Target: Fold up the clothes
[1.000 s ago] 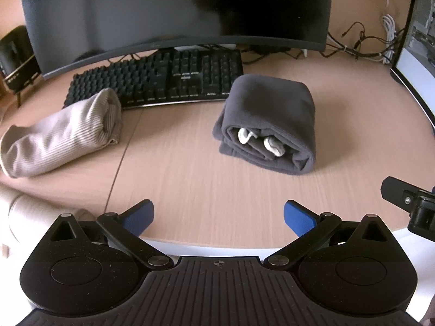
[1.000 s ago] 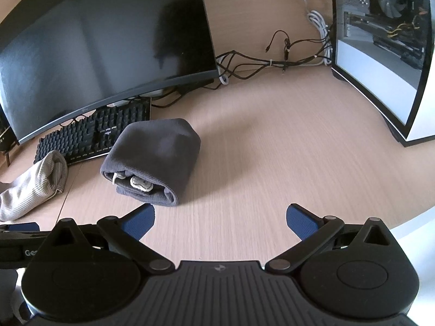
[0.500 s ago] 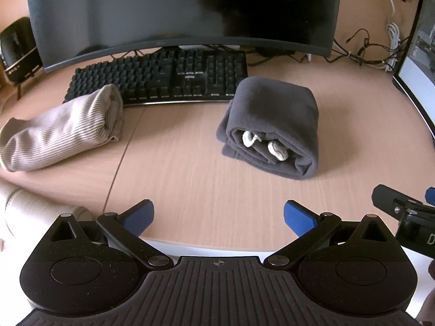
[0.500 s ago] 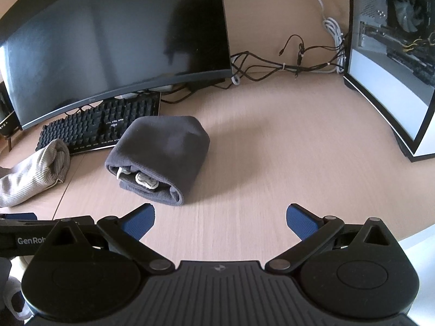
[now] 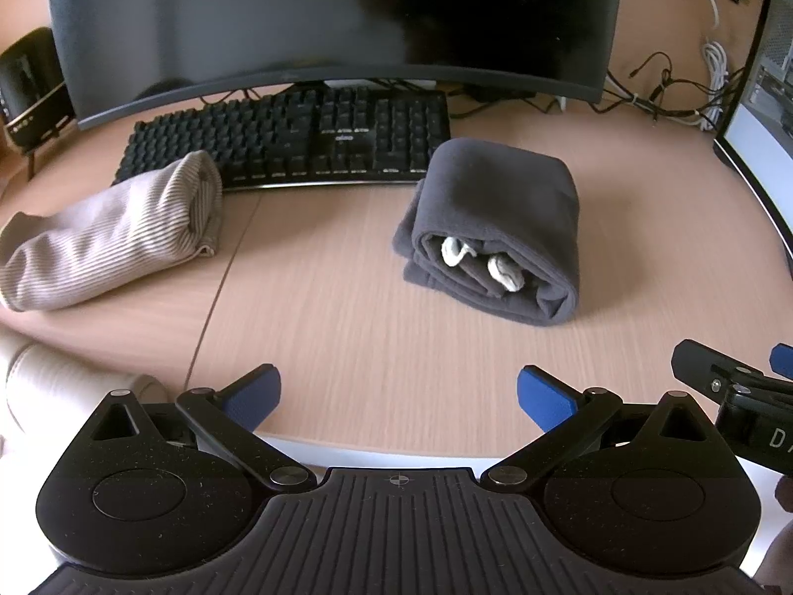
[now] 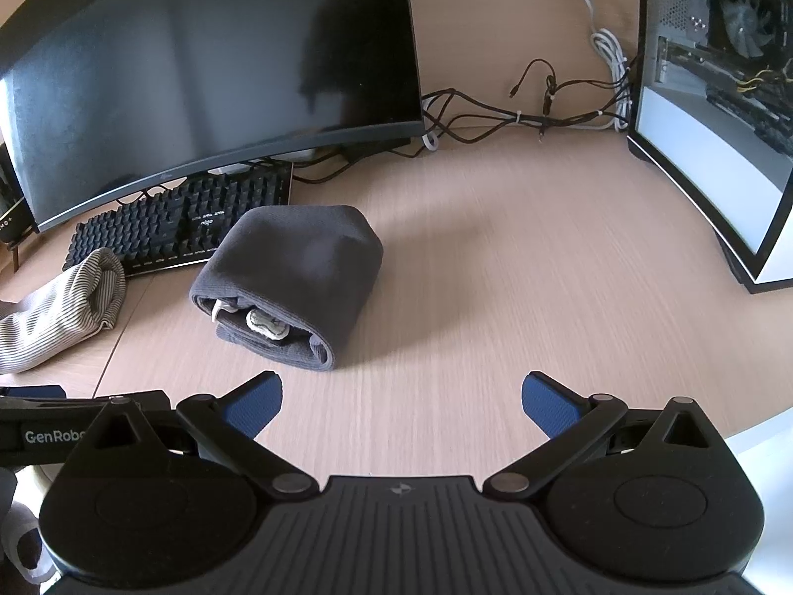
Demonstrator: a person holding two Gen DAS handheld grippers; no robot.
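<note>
The folded dark grey garment is laid on the tabletop just before the keyboard, its open end turned toward the cameras; both the left gripper and right gripper are held wide, empty

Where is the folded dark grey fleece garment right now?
The folded dark grey fleece garment lies mid-desk in both views, just before the black keyboard's right end, right of the beige ribbed garment.
</note>
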